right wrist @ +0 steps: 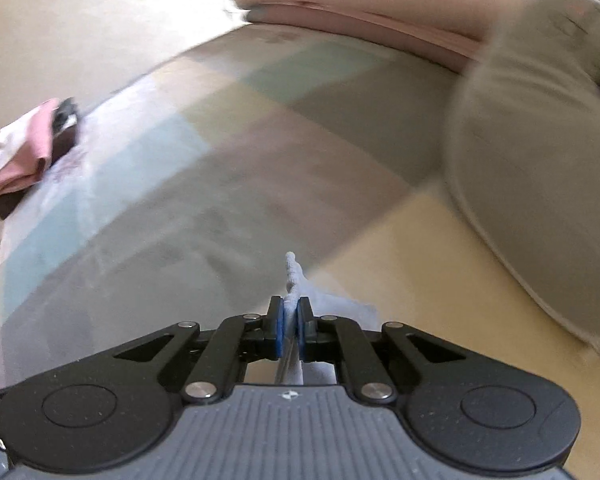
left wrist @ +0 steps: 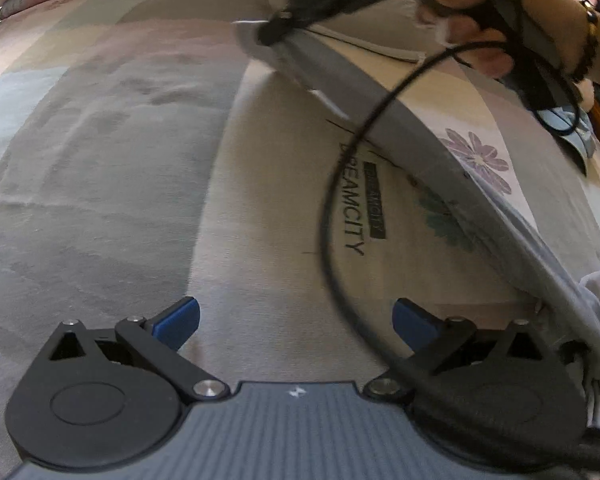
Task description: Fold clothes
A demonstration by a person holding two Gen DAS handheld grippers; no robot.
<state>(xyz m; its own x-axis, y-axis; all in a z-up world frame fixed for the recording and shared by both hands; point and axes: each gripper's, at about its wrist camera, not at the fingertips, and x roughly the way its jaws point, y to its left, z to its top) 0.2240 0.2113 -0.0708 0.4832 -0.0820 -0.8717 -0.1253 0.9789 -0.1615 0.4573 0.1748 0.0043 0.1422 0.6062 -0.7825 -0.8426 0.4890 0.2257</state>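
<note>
1. The bed with the pastel patchwork cover of blue, green, pink and yellow squares (right wrist: pixel 236 128) spreads out ahead of both of your tongs and fills most of each view.
2. A cream T-shirt printed with the black word DREAMCITY (left wrist: pixel 284 184) lies flat on the bed straight ahead of your left tongs, its lettering just beyond the right blue pad. In the right wrist view a pale cream fabric mass (right wrist: pixel 532 152) bulges ahead and to the right of your right tongs; whether it is that same shirt cannot be told.
3. A long grey garment (left wrist: pixel 380 108) stretches in a taut band from far ahead of your left tongs down to a spot just beside their right side, crossing above the cream shirt.
4. Your left tongs (left wrist: pixel 296 322) stand wide apart with nothing between the blue pads, hovering over the shirt's near edge.
5. Your right tongs (right wrist: pixel 290 330) are clamped together on a thin fold of the pale grey garment, and a twisted tip of the cloth pokes out just ahead of the pads.
6. Your right hand (left wrist: pixel 496 16), with a dark beaded bracelet at the wrist, shows far ahead and to the right of the left tongs.
7. A small folded pile of pink and white cloth (right wrist: pixel 24 152) sits at the bed's edge, well off to the left of your right tongs.
8. A thin black cable (left wrist: pixel 336 184) loops just ahead of the left tongs.
</note>
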